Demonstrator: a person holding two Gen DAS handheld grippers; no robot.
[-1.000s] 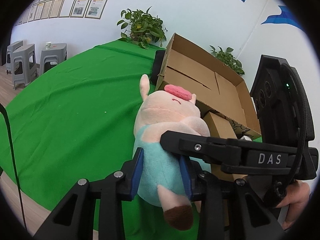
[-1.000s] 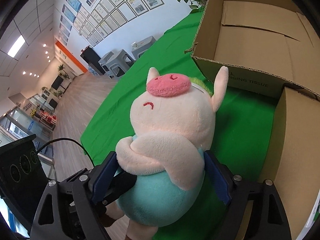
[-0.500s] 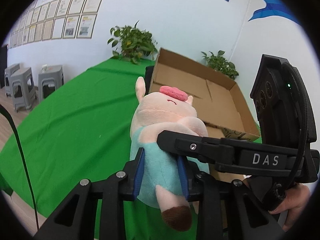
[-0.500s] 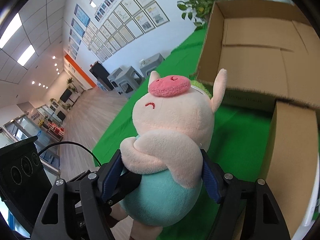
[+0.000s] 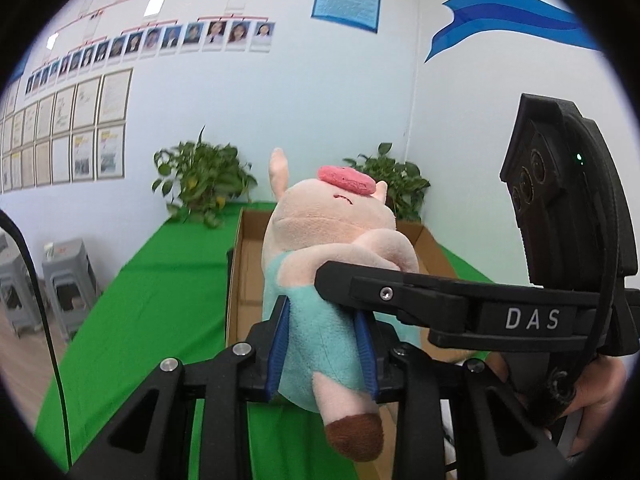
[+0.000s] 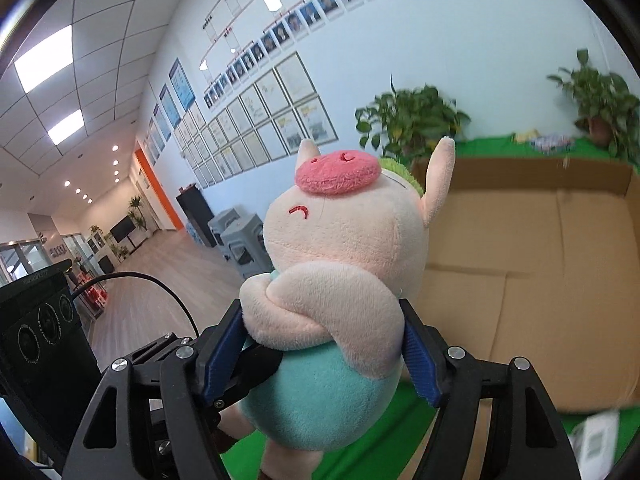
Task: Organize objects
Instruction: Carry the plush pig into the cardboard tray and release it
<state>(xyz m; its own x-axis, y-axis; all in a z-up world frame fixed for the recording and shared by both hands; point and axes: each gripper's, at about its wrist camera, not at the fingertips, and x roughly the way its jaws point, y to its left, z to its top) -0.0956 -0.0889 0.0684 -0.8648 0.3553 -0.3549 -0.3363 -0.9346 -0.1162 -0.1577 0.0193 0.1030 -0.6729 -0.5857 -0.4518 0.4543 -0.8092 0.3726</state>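
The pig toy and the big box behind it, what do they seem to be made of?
Pig toy: soft plush fabric, likely stuffed; its surface is fuzzy and dents where the clamps squeeze it. Box: plain brown cardboard, matte, with fold creases and flaps.

A pale white wall [image 6: 460,40] fills the upper right of the right wrist view, hung with rows of framed certificates [image 6: 256,116] and a line of small portrait photos [image 6: 304,16]. At upper left, a tiled ceiling carries bright rectangular light panels [image 6: 44,60]. A wood-look floor [image 6: 160,280] runs down a corridor at left. Grey plastic stools [image 6: 240,240] stand by the wall. Two leafy potted plants [image 5: 200,184] sit against it.
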